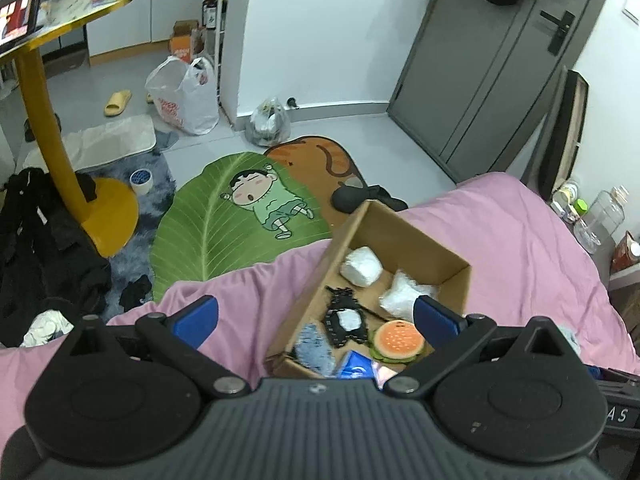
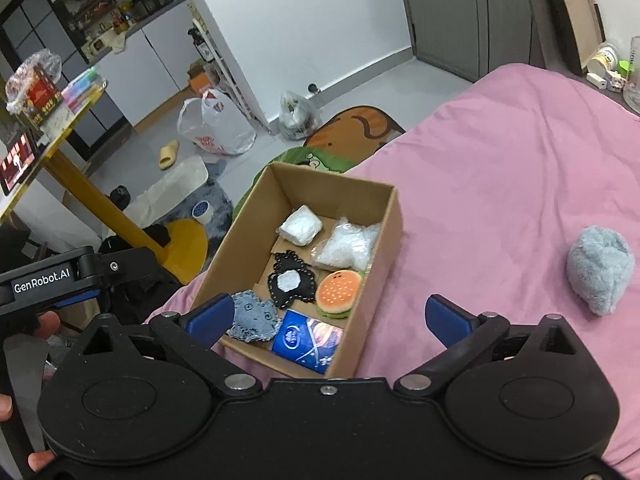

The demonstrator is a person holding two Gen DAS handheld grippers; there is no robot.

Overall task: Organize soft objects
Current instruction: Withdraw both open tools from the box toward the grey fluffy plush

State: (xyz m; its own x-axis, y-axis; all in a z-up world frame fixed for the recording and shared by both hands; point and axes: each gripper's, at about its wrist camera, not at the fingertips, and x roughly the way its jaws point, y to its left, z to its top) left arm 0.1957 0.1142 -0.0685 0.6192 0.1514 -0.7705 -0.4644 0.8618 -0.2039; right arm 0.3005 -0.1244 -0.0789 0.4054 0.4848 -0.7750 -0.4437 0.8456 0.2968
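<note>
A cardboard box (image 2: pixel 384 240) (image 1: pixel 408 236) stands on the pink bed. It holds two white soft packs (image 2: pixel 301 225), a black-and-white patch (image 2: pixel 291 280), a burger plush (image 2: pixel 338 291) (image 1: pixel 398 340), a blue fuzzy patch (image 2: pixel 256 315) and a blue packet (image 2: pixel 306 338). A grey-blue fluffy plush (image 2: pixel 600 268) lies on the bed right of the box. My right gripper (image 2: pixel 328 316) is open and empty above the box's near end. My left gripper (image 1: pixel 316 316) is open and empty over the box's near left side.
The pink bed (image 2: pixel 500 168) fills the right. On the floor lie a leaf-shaped rug (image 1: pixel 224 224), plastic bags (image 1: pixel 184 96), dark clothes (image 1: pixel 40 248) and a yellow table stand (image 1: pixel 48 128). Bottles and jars (image 1: pixel 600 216) stand by the bed's far side.
</note>
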